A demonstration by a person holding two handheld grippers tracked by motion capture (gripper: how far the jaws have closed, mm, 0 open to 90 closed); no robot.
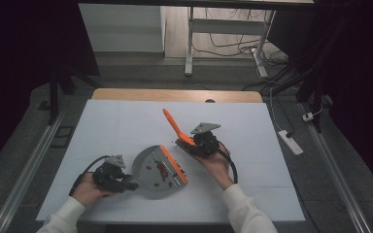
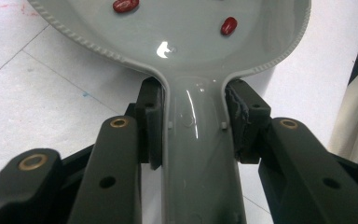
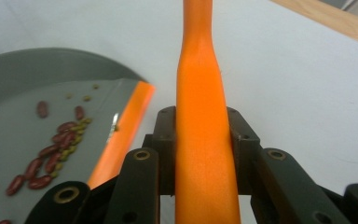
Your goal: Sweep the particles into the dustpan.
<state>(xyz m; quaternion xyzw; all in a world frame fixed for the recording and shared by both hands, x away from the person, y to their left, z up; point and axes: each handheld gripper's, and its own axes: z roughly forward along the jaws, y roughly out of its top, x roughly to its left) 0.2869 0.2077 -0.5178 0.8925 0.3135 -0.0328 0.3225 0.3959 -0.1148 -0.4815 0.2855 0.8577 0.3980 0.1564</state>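
Head of the orange plastic brush (image 1: 176,127) is hidden behind the right gripper (image 1: 200,142) in the high view. Grey plastic dustpan (image 2: 186,42) is cut off by the top edge in the left gripper view. Small greenish bits (image 3: 77,128) among the beans are too small to identify.

White desk (image 1: 126,126) with a bare wooden strip (image 1: 175,94) along its 12 o'clock edge. Beyond, at 12 o'clock, a white metal frame (image 1: 190,43) over tangled cables (image 1: 233,46). At 3 o'clock, on the floor, a white power strip (image 1: 291,141).
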